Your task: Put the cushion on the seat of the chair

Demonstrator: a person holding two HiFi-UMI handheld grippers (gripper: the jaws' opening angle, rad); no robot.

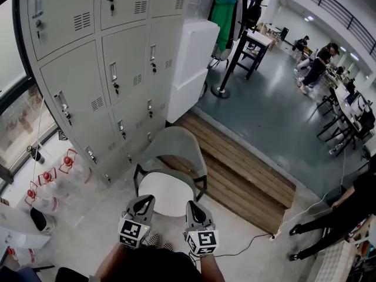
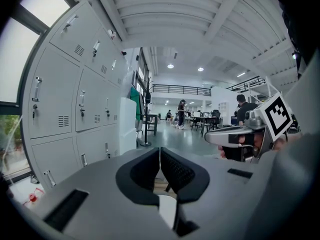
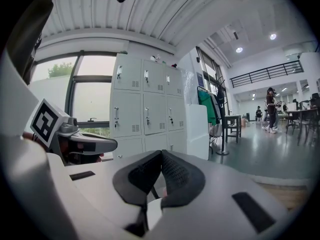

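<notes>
A large indoor workshop had a pale concrete floor [image 1: 88,219]. Tall grey metal lockers [image 1: 117,69] stood left of the left gripper [image 1: 143,201], whose jaws were pressed together with nothing between them. Just ahead of both pairs of jaws, a round white cushion [image 1: 167,191] lay on the seat of a grey shell-backed chair [image 1: 175,141]. The right gripper [image 1: 194,207] also had its jaws pressed together, empty. A wooden plank platform [image 1: 241,169] lay beyond, to their right.

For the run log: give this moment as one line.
left hand-held gripper: shut, empty | right hand-held gripper: shut, empty | cushion: white, on chair seat
</notes>
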